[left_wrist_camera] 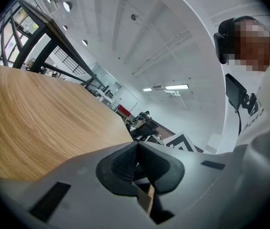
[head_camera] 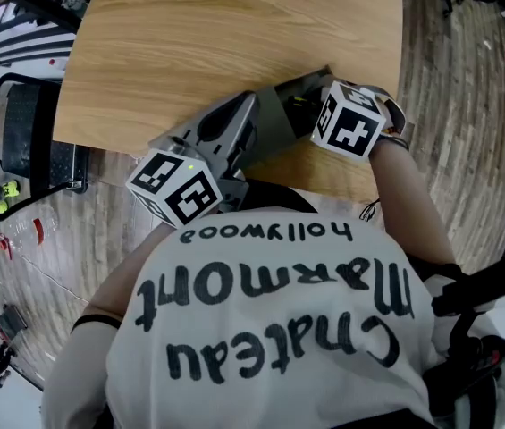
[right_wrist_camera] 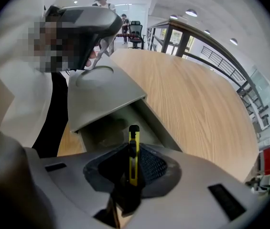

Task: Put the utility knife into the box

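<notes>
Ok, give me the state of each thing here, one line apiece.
Utility knife: clamped in the right gripper, tip toward the box, not yet inside.
Box: open, its inside showing.
Right gripper: shut on the utility knife.
Left gripper: jaws together, nothing between them.

One utility knife (right_wrist_camera: 134,152) was seen. One grey box (head_camera: 274,116) sat at table's (head_camera: 216,34) near edge. Two grippers counted: left gripper (left_wrist_camera: 136,148), right gripper (right_wrist_camera: 134,162). One table. One person (head_camera: 261,329).
</notes>
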Tool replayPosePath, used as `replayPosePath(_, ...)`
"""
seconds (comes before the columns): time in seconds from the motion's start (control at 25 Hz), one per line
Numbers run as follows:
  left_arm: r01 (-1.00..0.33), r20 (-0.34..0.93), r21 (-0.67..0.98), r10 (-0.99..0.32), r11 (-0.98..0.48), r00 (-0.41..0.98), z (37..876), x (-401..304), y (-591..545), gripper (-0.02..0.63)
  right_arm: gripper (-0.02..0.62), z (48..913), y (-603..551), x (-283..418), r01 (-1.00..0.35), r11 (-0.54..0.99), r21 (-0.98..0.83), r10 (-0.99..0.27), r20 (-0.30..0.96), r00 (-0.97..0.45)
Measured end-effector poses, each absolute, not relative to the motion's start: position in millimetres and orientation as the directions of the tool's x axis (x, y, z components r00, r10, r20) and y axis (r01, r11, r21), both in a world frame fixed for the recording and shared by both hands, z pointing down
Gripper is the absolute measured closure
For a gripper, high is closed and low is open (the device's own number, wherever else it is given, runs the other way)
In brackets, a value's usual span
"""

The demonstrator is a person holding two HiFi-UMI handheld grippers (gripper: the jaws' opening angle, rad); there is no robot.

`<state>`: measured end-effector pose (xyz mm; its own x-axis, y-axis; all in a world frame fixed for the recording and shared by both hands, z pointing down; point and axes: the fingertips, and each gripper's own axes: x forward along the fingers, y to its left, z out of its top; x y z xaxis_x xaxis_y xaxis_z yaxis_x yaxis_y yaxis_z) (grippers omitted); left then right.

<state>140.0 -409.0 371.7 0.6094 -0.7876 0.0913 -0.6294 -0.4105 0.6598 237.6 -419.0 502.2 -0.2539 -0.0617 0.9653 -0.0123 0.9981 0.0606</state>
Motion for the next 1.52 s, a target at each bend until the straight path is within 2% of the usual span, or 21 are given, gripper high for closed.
replayPosePath(0.4,-0.613,0.081,0.667,-0.777,-0.423,0.625,374,139,-407,0.600,0.508,499,-419,235,-0.065,0.997,0.047,-0.064,0.955,-0.291)
replayPosePath(0.6,-0.611,0.073,0.660,-0.773,-0.436,0.631,371,143,-402,0.600,0.510,495,-435,230,-0.183,0.980,0.076,-0.149,0.890,-0.431)
replayPosePath(0.88,-0.598,0.059,0.649,-0.752,-0.471,0.656,362,150,-395,0.600,0.518,463,-442,234,-0.398,0.915,0.060,-0.283,0.798,-0.532)
replayPosePath(1.08,-0.592,0.016,0.590,-0.726,-0.549,0.688,346,158,-383,0.600,0.518,422,-424,232,-0.471,0.882,-0.017,-0.350,0.646,-0.679)
replayPosePath(1.28,-0.586,-0.020,0.524,-0.696,-0.619,0.718,324,166,-377,0.600,0.518,370,-401,224,-0.463,0.886,-0.016,-0.402,0.472,-0.785)
replayPosePath(1.52,-0.552,-0.045,0.415,-0.623,-0.723,0.781,310,196,-342,0.600,0.522,319,-353,235,-0.477,0.864,-0.161,-0.445,0.198,-0.873)
